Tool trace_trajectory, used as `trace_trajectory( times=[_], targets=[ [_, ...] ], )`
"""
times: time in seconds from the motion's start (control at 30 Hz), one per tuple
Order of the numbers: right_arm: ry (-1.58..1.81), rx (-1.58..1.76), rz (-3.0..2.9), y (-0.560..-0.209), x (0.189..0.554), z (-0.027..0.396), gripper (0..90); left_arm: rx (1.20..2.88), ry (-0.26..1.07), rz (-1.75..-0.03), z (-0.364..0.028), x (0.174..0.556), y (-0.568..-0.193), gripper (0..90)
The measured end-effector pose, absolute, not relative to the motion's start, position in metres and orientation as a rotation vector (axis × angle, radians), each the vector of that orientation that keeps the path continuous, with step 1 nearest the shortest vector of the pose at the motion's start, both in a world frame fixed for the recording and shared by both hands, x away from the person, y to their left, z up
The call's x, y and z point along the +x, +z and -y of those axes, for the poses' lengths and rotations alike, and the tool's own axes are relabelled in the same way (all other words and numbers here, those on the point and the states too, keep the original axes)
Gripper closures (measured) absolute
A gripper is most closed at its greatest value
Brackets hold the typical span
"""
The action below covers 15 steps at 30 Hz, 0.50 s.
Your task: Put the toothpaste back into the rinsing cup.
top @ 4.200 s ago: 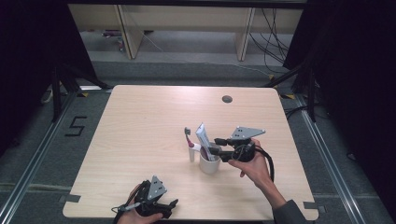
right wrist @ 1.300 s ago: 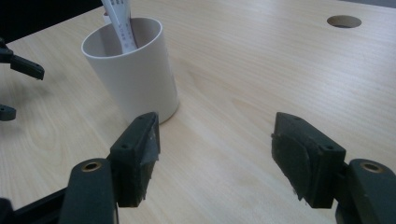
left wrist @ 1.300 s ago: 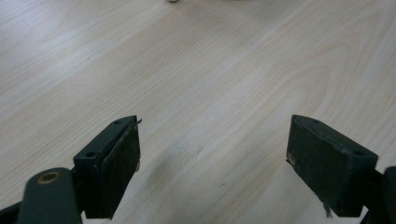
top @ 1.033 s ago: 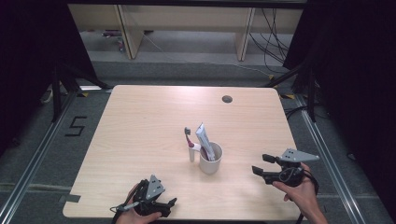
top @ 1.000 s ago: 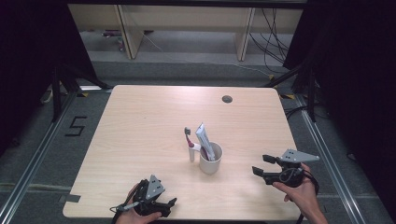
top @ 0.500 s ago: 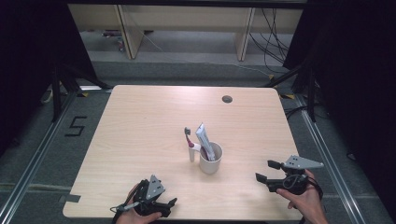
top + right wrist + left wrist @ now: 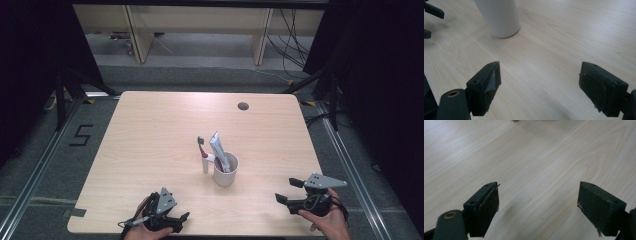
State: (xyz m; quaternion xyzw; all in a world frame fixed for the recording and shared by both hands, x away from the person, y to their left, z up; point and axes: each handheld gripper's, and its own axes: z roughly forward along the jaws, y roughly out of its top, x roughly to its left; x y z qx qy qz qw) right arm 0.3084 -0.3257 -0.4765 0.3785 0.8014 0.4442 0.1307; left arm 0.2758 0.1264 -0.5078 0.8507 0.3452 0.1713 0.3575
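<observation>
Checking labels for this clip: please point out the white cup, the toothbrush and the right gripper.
white cup point(image 7: 225, 177), high view, on its outer wall.
toothbrush point(image 7: 200, 141), high view, on its head; whether it is inside the cup I cannot tell.
right gripper point(image 7: 288, 190), high view, between its open jaw tips.

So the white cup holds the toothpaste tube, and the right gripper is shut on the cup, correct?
Not quite. The white cup does hold the toothpaste tube, but the right gripper is open and apart from it, as the high view shows.
</observation>
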Motion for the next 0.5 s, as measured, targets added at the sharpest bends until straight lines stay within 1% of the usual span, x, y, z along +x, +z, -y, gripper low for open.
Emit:
trace_trajectory(
  times=[0.33,0.37,0.5],
  targets=[
    [1.266,1.085,-2.347,-0.481,0.300,0.328,17.9,2.195,0.446,-0.893,-0.126,0.276,-0.508,17.2],
    [1.270,1.136,-2.362,-0.481,0.297,0.327,17.9,2.196,0.447,-0.891,-0.126,0.276,-0.508,17.3],
    [1.250,1.100,-2.367,-0.483,0.296,0.328,17.2,2.202,0.452,-0.892,-0.127,0.276,-0.508,17.3]
  ],
)
